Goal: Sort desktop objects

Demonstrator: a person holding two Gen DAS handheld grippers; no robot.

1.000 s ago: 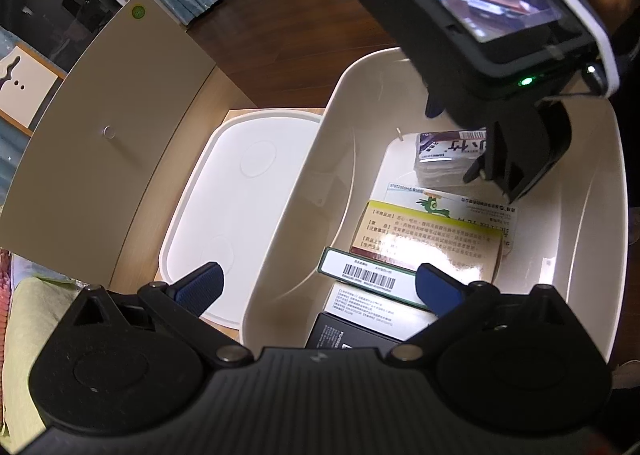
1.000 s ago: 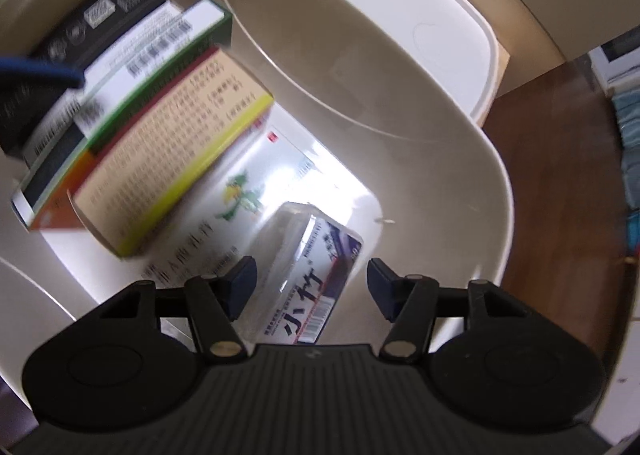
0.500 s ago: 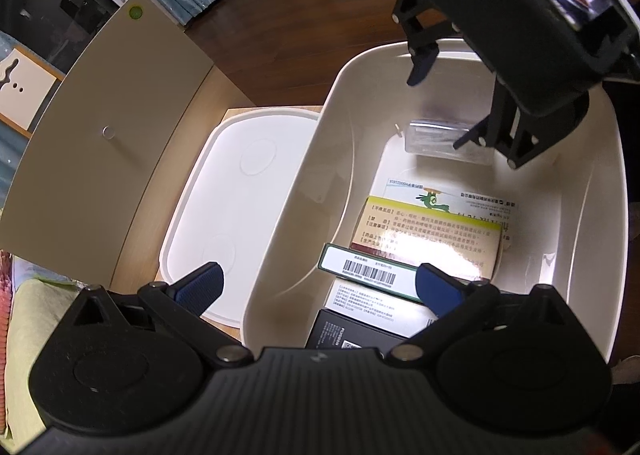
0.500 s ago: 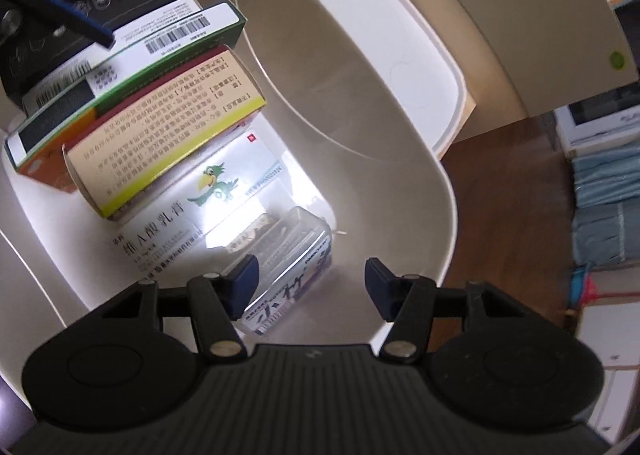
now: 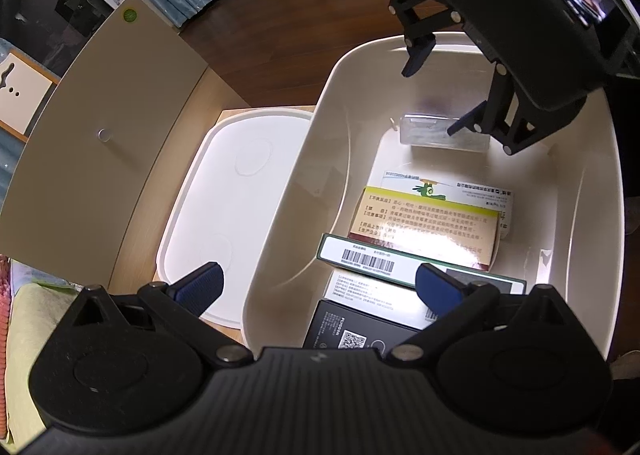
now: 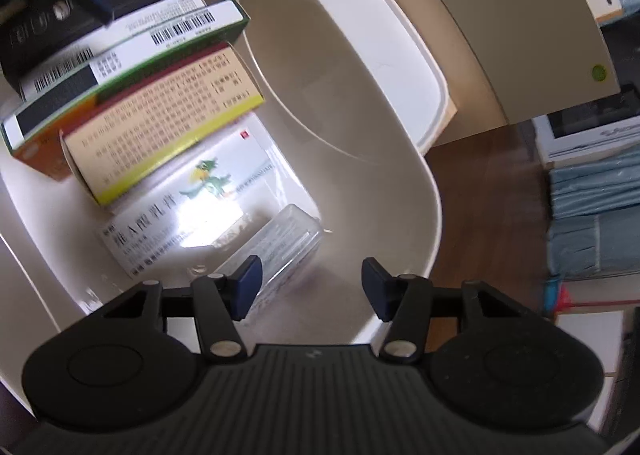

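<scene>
We are looking down into a cream storage bin point(image 5: 348, 127), taking it as our landmark. Lying on its floor at the far end, against the far wall, is a clear plastic packet point(image 5: 432, 133), on its side and free of any grip. Nearer the middle of the bin we are seeing a white box with a green bird print point(image 5: 436, 189), partly covered by a tan box with a yellow stripe point(image 5: 424, 231). Over that one is leaning a green-edged box with a barcode point(image 5: 368, 261), and at the near end of the bin a black box with a QR code point(image 5: 348, 331) is lying lowest in view. Just outside the bin's left wall a white lid point(image 5: 224, 191) is lying flat on a wooden surface point(image 5: 132, 247). The right gripper point(image 6: 312, 287) is hanging above the far end of the bin, jaws spread but closing, with nothing between them; the clear packet sits below and to one side of them. The left gripper point(image 5: 318, 287) is hovering over the near rim of the bin, jaws spread wide and empty.
</scene>
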